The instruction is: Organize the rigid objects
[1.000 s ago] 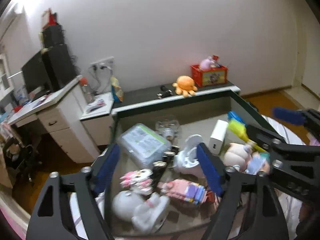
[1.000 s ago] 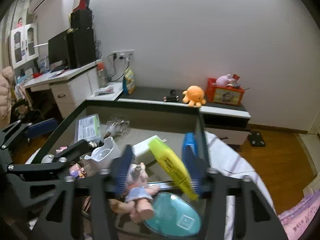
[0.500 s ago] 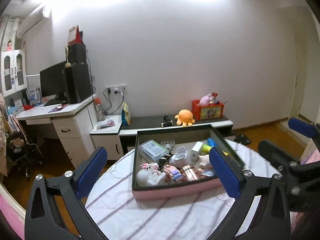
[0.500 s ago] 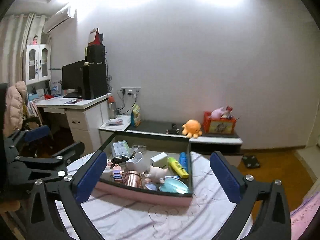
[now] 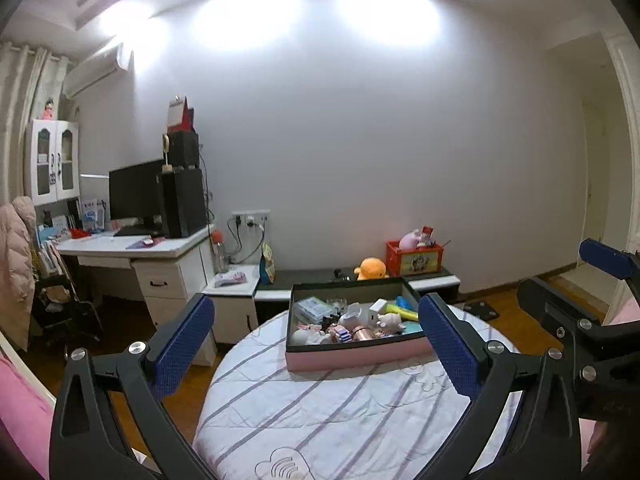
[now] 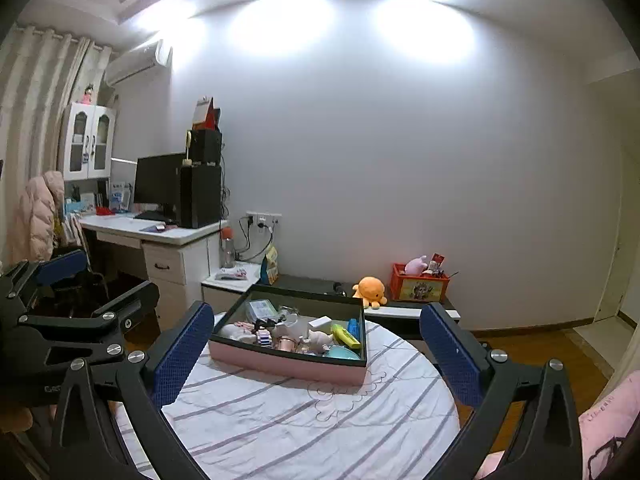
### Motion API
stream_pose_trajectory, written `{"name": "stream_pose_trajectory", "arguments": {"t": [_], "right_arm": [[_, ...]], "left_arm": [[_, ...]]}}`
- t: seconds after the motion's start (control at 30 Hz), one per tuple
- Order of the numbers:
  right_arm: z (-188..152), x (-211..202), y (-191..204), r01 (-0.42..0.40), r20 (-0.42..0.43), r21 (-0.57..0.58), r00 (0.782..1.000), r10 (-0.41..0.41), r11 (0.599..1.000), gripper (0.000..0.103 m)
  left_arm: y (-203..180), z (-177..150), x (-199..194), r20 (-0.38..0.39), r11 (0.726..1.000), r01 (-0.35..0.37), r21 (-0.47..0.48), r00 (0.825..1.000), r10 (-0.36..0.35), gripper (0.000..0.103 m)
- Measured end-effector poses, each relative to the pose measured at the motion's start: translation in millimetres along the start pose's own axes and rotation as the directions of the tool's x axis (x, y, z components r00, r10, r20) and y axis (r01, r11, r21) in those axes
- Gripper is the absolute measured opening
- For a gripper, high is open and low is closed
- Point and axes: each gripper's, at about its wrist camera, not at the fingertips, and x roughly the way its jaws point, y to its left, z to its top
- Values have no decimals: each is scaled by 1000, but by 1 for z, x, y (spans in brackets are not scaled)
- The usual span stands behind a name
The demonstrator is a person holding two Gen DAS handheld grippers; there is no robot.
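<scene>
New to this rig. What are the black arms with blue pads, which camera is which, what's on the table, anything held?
There is no robot here: a person holds one two-finger tool in each hand, and a fisheye camera on each looks forward along its fingers.

In the left wrist view, the left tool frames the scene with its blue pads spread wide; the right tool shows at the right edge. The right wrist view is the mirror case: right tool in front, left tool at the left edge.

On the round table with its striped cloth stands a pink box filled with small things: a yellow marker, a pig figure and a white block, among others.

Both tools are open and hold nothing.
</scene>
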Motion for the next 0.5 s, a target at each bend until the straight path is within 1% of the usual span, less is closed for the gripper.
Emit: {"name": "stream_pose_trajectory", "arguments": {"t": [0.27, 0.5], "right_arm": [[5, -68, 8, -7, 61, 11, 998, 6, 1000, 103], [9, -112, 11, -26, 97, 24, 995, 24, 999, 103]], "left_arm": [[-1, 6, -72, 108, 999, -29, 13, 994, 28, 103], [-2, 12, -122, 158, 999, -52, 3, 986, 51, 103]]}}
